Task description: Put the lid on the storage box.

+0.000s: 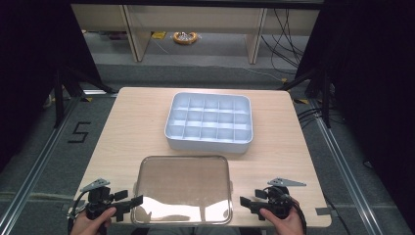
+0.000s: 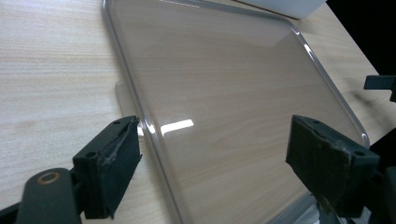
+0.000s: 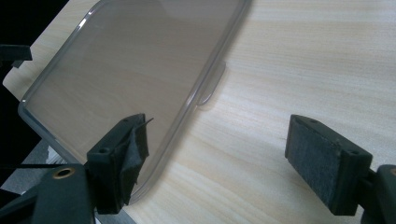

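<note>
A clear plastic lid lies flat on the wooden table near its front edge. Behind it stands a white box divided into several empty compartments. My left gripper is held at the lid's left front corner, jaws open, with nothing between them. In the left gripper view the lid and its small side tab lie just beyond the open gripper. My right gripper is open at the lid's right front corner. The right gripper view shows the lid's edge and its tab ahead of that gripper.
Bare wood lies to both sides of the lid and the box. The table's front edge runs just under both hands. Beyond the table are grey floor, cables, black stands and a yellow roll by a far bench.
</note>
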Motion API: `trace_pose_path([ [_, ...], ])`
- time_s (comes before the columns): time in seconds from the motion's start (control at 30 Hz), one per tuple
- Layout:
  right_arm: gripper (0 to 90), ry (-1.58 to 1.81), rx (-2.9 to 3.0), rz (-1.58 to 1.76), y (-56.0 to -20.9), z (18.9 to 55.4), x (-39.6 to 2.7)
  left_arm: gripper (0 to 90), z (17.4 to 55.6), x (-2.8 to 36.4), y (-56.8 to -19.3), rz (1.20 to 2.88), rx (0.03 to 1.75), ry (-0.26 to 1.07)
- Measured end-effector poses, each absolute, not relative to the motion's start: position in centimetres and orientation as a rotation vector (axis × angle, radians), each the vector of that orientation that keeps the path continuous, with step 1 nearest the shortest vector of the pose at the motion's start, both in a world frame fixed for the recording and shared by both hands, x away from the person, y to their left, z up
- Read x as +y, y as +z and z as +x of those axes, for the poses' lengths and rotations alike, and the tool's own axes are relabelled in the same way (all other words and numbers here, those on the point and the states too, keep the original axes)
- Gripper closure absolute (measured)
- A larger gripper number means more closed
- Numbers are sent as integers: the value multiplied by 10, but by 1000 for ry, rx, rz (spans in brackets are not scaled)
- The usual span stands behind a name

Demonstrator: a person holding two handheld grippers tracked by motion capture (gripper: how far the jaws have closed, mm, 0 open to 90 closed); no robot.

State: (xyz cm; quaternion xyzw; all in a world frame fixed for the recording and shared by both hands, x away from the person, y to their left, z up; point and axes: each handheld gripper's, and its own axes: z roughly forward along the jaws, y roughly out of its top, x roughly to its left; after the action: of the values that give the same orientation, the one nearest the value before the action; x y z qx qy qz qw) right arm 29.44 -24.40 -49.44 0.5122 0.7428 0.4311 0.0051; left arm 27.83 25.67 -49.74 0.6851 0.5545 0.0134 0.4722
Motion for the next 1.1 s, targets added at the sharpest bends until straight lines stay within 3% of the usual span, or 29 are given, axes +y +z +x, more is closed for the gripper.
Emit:
trace_pose_path([
  [0.5, 227, 1390, 2335, 1621, -496, 294, -239, 184, 276, 258, -497, 1679, 1356, 26],
  [0.87, 243, 1458, 2400, 1637, -501, 293, -221, 404, 274, 266, -503, 1678, 1382, -4],
  [1.1, 250, 1430, 2396, 1658, -504, 296, -210, 455, 277, 265, -508, 1711, 1402, 5],
])
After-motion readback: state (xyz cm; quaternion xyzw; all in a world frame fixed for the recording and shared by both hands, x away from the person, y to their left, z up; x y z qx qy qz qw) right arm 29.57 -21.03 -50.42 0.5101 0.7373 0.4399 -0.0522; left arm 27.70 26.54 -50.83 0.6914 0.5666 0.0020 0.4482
